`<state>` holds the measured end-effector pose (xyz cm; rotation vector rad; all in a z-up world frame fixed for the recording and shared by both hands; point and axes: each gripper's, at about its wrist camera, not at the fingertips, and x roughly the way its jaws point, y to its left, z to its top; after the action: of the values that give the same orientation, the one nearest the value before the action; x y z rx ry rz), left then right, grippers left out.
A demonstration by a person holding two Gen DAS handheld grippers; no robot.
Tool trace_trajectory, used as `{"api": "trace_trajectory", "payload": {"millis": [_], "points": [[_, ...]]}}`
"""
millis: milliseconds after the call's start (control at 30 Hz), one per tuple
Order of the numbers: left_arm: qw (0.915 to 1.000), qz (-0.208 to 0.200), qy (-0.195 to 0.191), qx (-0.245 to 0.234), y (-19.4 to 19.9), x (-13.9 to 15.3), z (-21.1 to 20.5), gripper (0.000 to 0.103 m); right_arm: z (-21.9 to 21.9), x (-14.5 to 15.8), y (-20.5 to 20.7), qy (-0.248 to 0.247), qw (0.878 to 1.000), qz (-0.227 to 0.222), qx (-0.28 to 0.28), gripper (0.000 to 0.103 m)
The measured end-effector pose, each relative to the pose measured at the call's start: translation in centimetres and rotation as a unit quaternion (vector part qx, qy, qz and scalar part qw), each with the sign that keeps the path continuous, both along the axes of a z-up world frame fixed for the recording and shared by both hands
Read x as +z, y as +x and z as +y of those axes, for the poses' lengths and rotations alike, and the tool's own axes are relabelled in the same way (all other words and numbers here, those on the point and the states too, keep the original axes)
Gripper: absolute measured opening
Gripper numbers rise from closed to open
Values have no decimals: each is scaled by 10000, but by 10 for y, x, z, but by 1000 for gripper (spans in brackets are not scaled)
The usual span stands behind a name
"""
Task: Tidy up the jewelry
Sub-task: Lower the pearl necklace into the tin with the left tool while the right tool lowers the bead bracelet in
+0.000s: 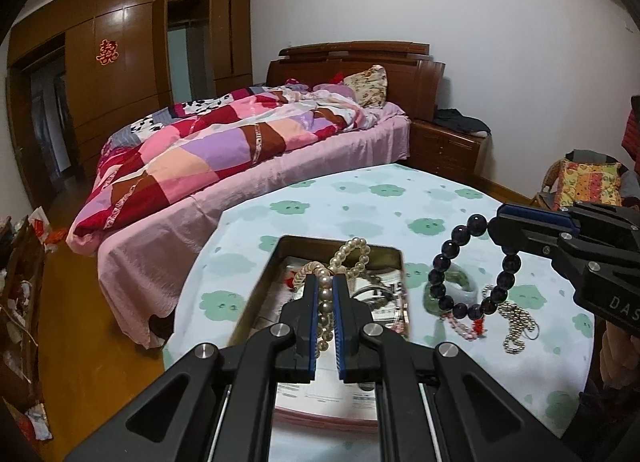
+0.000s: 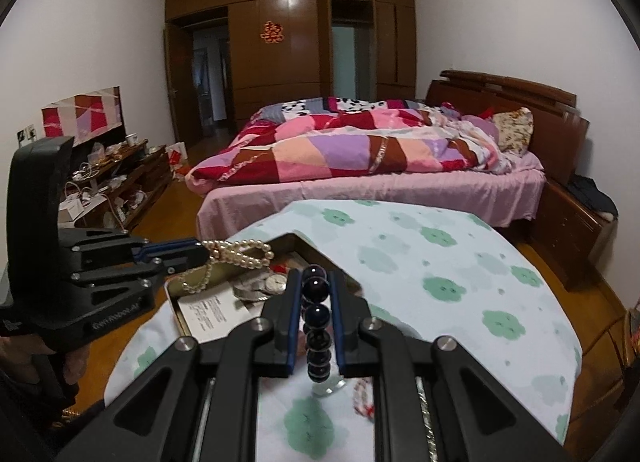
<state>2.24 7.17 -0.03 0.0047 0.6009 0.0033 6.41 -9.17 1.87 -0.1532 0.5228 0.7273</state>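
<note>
The left gripper (image 1: 326,294) is nearest the lens in the left wrist view; its jaws are narrow, clamped on a pearl strand (image 1: 348,258) held above the metal tin (image 1: 256,294). One loop of the strand extends past the fingertips; the remainder hangs between the blue pads. The tin sits near the left edge of the round table (image 1: 360,197), which carries a cloud-print cloth. Inside the tin lie a printed sheet (image 2: 208,314) and a watch (image 2: 276,282).

The right gripper (image 2: 315,302) has its jaws narrow on one dark bead bracelet (image 1: 472,266), which hangs clear of the cloth. Beneath it, toward the right edge, lie three pieces: a green bangle (image 1: 452,290), a pink bead string (image 1: 464,326) and a silver bead chain (image 1: 520,326).

A bed (image 1: 248,141) stands beyond the far edge.
</note>
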Motion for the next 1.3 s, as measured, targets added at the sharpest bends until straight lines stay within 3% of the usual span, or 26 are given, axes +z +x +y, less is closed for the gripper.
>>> {"api": "trace_trajectory", "payload": {"millis": [467,1300], "points": [[9996,241,-36,169,20,-20,19,5,47,-11,6,-125,9992,142,350,16],[9979,614,-89,207,40,-52,29,6,75,-45,18,-480,9966,518,424,16]]}}
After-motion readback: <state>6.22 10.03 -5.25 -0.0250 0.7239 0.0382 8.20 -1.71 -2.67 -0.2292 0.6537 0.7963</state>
